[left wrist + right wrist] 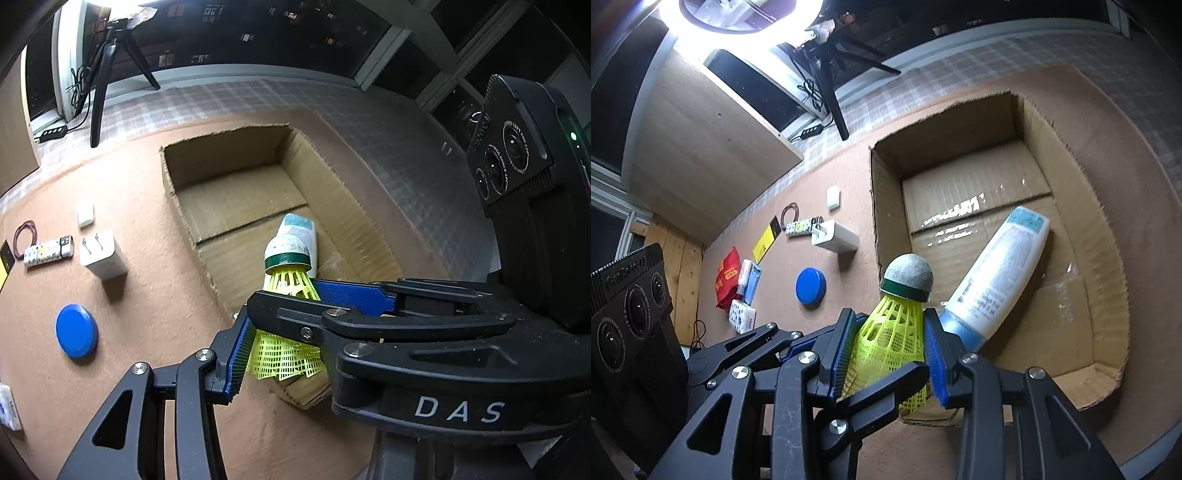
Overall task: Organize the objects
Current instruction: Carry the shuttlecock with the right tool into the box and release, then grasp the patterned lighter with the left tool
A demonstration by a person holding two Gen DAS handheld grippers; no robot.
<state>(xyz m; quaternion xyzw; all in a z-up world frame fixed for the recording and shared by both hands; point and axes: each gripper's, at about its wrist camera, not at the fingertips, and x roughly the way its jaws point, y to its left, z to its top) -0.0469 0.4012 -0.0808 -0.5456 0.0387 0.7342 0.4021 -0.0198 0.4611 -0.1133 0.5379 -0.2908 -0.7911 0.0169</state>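
Firstly, left wrist — edges: shuttlecock (290, 284) held over the near rim of the open-topped cardboard box (221, 162)
Left gripper (280, 347): one blue pad on the skirt; other finger hidden, grip unclear
Right wrist — right gripper (890, 350): both pads pinching the yellow skirt
Axis: cork end forward, toward the box
Count: one shuttlecock; one bottle (1001, 273) lying in the box

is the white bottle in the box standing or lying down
Lying down: the white bottle rests on its side on the cardboard box floor.
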